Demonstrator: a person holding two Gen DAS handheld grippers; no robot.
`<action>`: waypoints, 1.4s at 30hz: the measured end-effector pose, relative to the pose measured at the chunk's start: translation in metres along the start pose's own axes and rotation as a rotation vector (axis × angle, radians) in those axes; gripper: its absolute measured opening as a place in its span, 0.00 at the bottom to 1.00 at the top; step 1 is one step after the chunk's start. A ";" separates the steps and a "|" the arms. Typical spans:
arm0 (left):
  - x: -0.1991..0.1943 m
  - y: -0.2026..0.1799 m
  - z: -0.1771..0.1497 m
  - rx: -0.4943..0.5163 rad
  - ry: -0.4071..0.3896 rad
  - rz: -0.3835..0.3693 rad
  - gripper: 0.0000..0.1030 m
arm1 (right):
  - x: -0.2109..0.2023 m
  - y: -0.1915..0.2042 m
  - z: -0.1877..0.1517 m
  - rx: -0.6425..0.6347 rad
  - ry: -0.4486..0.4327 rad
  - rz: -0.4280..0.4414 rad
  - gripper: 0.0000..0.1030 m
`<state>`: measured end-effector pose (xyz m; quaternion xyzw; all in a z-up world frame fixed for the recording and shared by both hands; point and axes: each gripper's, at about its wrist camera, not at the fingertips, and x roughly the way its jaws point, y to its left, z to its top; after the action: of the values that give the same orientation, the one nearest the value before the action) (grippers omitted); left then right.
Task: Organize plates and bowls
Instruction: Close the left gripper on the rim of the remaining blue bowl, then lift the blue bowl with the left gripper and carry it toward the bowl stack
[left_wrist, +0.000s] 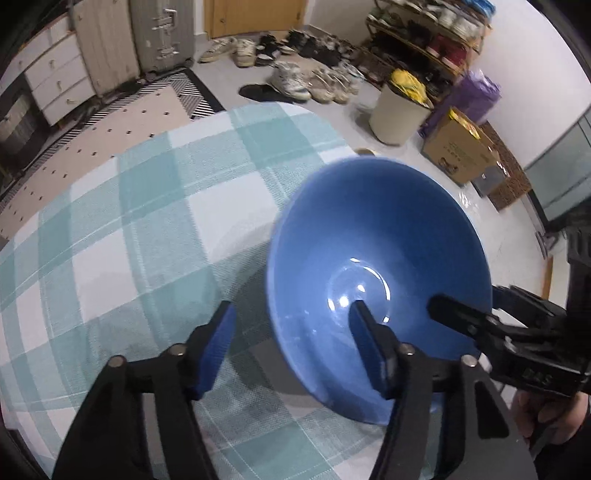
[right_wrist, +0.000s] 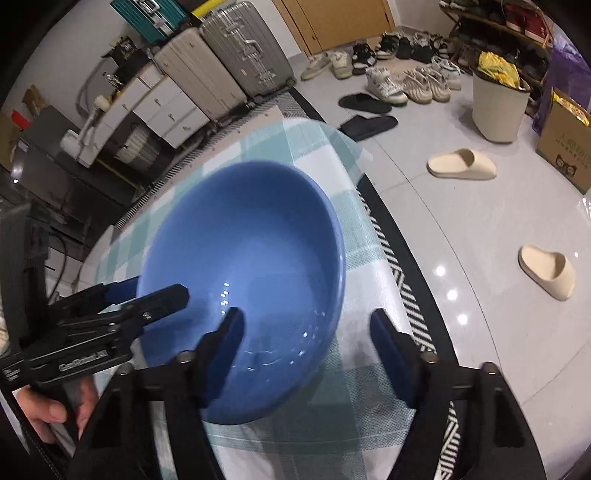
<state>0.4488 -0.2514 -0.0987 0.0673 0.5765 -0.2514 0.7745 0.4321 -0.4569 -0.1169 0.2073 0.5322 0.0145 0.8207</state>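
A blue bowl (left_wrist: 376, 258) sits tilted over the checked tablecloth (left_wrist: 147, 206). My left gripper (left_wrist: 291, 350) is open, one finger inside the bowl and one outside, straddling its near rim. My right gripper (left_wrist: 461, 314) comes in from the right with a finger over the bowl's right rim. In the right wrist view the bowl (right_wrist: 243, 258) fills the middle; my right gripper (right_wrist: 306, 354) is open and straddles its near right rim. The left gripper (right_wrist: 147, 299) shows at the left, one finger inside the rim and one outside.
The round table's edge (right_wrist: 373, 206) runs close on the right, with a striped rug (right_wrist: 399, 280) below it. On the floor are slippers (right_wrist: 461, 164), shoes, a bin (left_wrist: 397, 114) and a cardboard box (left_wrist: 458, 151). Suitcases (right_wrist: 229, 62) stand at the back.
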 end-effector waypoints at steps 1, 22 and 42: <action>0.000 -0.002 0.001 0.010 0.002 0.005 0.51 | 0.002 -0.001 0.000 0.005 0.007 0.003 0.58; -0.002 0.002 -0.009 -0.060 0.033 -0.072 0.22 | -0.002 -0.002 -0.013 -0.006 0.027 -0.033 0.20; -0.040 0.007 -0.079 -0.071 0.012 -0.033 0.22 | -0.029 0.041 -0.067 -0.084 0.047 -0.049 0.20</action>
<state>0.3752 -0.2018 -0.0884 0.0317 0.5908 -0.2429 0.7687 0.3685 -0.4046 -0.1008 0.1591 0.5553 0.0214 0.8160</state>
